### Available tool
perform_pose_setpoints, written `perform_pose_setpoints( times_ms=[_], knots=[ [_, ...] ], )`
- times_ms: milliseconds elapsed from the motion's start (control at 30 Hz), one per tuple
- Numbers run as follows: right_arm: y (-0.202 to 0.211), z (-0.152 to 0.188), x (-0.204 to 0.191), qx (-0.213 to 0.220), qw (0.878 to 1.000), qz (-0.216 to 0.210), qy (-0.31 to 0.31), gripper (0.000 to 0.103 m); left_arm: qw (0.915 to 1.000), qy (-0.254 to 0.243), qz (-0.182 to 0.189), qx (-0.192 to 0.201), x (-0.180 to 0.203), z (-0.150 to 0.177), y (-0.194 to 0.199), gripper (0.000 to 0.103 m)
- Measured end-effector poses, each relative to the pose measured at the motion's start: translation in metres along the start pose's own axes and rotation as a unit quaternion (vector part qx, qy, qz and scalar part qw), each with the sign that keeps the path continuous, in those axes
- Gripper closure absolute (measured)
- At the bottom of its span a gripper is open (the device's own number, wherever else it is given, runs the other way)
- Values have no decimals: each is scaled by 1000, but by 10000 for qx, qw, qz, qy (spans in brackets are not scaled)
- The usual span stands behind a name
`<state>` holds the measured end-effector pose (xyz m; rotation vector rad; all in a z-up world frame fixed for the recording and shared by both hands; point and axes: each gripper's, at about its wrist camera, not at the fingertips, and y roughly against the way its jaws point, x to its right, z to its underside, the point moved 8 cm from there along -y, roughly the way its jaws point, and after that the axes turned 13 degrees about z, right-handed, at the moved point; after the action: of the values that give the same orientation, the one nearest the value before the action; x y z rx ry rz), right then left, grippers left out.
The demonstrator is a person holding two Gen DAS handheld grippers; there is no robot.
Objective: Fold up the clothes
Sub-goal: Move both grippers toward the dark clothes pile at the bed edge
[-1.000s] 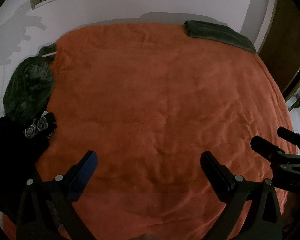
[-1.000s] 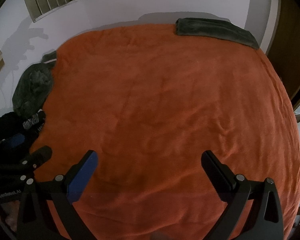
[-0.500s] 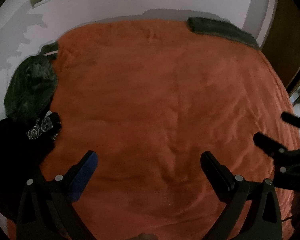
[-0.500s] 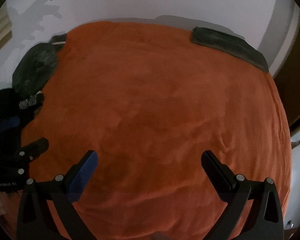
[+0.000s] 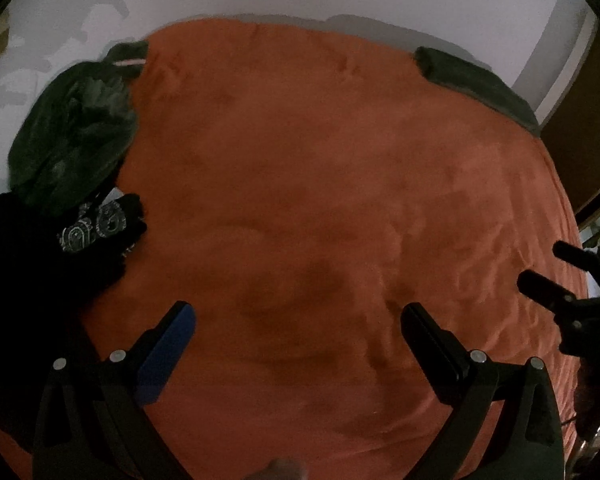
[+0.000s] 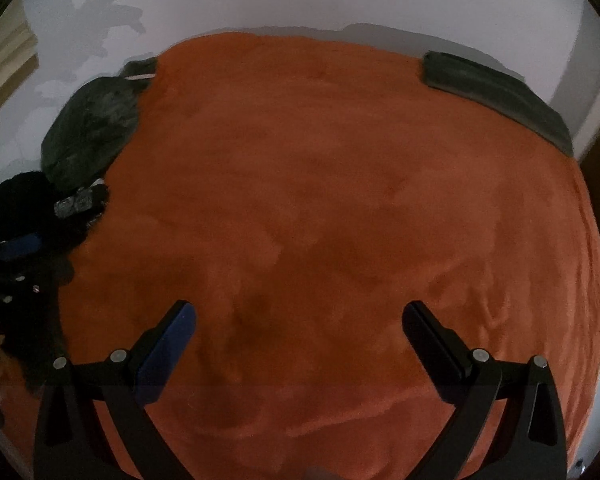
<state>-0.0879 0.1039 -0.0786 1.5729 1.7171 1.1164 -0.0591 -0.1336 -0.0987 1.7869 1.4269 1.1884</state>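
Nearest the cameras, the left gripper (image 5: 296, 316) and the right gripper (image 6: 298, 314) are held with their jaws wide apart and nothing between them, both poised above the orange blanket (image 5: 320, 200) that covers the bed. No garment is laid out on the open middle of the blanket, so no fold appears to be in hand at this moment. Further off, at the left edge of the bed, a heap of unfolded clothes is seen: a black garment with a patterned print (image 5: 96, 226) nearest, and a crumpled dark green garment (image 5: 76, 128) beyond it, the two touching. These are judged to be the work left. Farthest, at the far right corner, a folded dark green garment (image 6: 496, 96) lies flat, seemingly already done. No baskets, boxes or other containers are visible.
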Motion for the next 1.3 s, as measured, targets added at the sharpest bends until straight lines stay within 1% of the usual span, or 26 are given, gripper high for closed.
perform_pose_setpoints(
  times_ms=[67, 167, 267, 400, 467, 600, 700, 767, 833, 900, 967, 1033, 1100, 1133, 1233, 1267, 1300],
  knots=[
    [-5, -6, -10, 21, 9999, -65, 157, 0, 9999, 69, 129, -46, -10, 0, -2, 0],
    [-10, -17, -29, 182, 9987, -107, 461, 0, 9996, 275, 34, -65, -31, -4, -3, 0],
    [-14, -30, -48, 287, 9972, -146, 681, 0, 9985, 525, 7, 132, -53, -11, 1, 0],
    [-20, -52, -70, 486, 9956, -90, 801, 0, 9954, 870, 213, 334, -82, -19, 5, 0],
    [-26, -67, -91, 541, 9944, -109, 896, 0, 9932, 1055, 195, 440, -97, -23, 5, 0],
    [-35, -97, -131, 683, 9931, -261, 918, 0, 9904, 1248, -136, 571, -132, -28, 5, 0],
    [-42, -113, -166, 873, 9901, -400, 1024, 0, 9877, 1412, -224, 640, -162, -30, 9, 0],
    [-47, -123, -189, 985, 9880, -492, 1087, 0, 9839, 1570, -333, 787, -183, -31, 16, 0],
    [-54, -128, -210, 966, 9877, -581, 1086, 0, 9793, 1734, -382, 977, -206, -31, 26, 0],
    [-62, -132, -232, 943, 9873, -678, 1084, 0, 9744, 1873, -591, 1099, -230, -32, 36, 0],
    [-70, -137, -259, 975, 9858, -803, 1109, 0, 9726, 1921, -730, 1086, -250, -31, 43, 0],
    [-72, -145, -284, 1244, 9816, -790, 1211, 0, 9657, 2170, -976, 1037, -272, -28, 49, 0],
    [-74, -151, -309, 1343, 9778, -830, 1378, 0, 9589, 2383, -996, 1178, -288, -26, 54, 0],
    [-76, -153, -322, 1371, 9762, -854, 1450, 0, 9576, 2449, -935, 1191, -293, -25, 55, 0],
    [-85, -161, -353, 1192, 9760, -1002, 1523, 0, 9596, 2539, -779, 929, -311, -24, 48, 0],
    [-89, -164, -363, 1102, 9761, -1050, 1550, 0, 9620, 2483, -783, 824, -313, -25, 47, 0],
    [-95, -168, -375, 1028, 9773, -1055, 1522, 0, 9639, 2377, -923, 762, -317, -23, 49, 0]
  ],
)
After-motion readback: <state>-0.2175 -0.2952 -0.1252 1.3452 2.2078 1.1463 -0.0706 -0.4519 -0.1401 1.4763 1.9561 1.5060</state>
